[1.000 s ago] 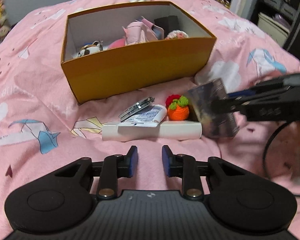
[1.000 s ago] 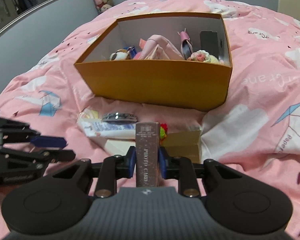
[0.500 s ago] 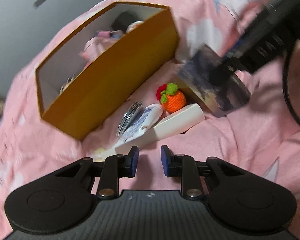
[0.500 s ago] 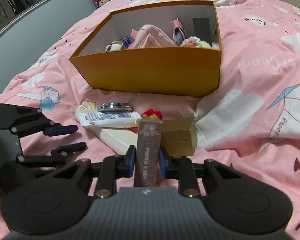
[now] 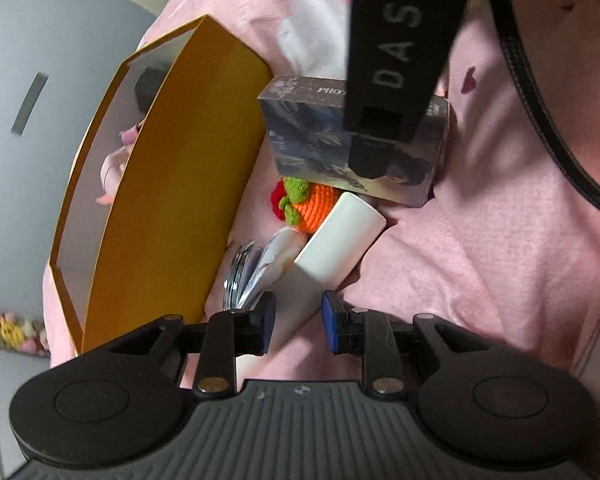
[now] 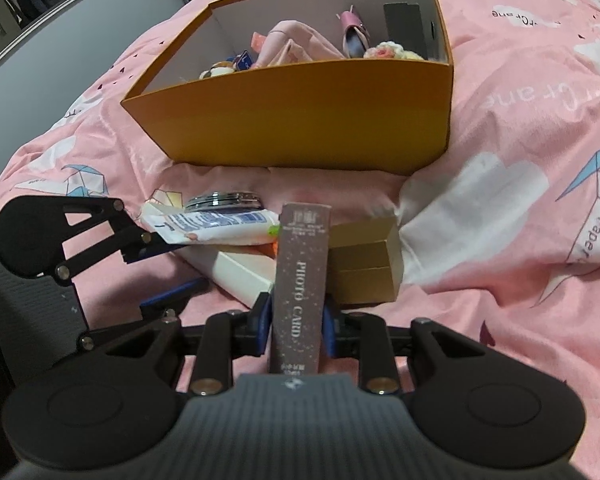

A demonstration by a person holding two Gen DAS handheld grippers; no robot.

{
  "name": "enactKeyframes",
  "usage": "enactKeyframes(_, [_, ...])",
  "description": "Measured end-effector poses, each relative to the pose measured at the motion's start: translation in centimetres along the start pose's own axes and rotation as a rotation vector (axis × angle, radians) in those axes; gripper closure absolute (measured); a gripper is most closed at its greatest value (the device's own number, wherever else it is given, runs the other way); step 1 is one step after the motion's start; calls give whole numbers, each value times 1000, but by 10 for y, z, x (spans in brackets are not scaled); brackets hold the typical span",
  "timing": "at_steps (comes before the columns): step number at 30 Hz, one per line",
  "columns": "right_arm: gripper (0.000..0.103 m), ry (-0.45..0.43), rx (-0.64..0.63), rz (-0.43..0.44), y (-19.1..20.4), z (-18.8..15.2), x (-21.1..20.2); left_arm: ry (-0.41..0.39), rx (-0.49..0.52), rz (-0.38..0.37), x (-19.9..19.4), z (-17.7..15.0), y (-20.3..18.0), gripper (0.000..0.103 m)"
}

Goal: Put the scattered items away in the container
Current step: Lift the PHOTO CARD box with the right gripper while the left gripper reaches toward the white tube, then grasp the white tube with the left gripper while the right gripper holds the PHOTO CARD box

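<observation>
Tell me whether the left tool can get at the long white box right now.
Probably yes. The left tool is open with the white box end already between its fingers; only a tube leans on the box's top.

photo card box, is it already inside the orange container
No, the photo card box is clamped upright between the right gripper fingers, on the near side of the orange container, above the pink bedspread.
</observation>
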State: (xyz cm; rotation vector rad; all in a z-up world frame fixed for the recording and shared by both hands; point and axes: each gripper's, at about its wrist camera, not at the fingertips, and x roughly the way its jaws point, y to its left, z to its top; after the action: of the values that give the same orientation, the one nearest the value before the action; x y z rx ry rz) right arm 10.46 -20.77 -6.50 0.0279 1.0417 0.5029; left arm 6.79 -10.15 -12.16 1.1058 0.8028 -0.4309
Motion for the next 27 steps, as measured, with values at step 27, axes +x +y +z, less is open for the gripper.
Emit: enactKeyframes(27, [73, 3, 14, 3, 0, 0, 2, -14, 175, 97, 5, -18, -33, 72])
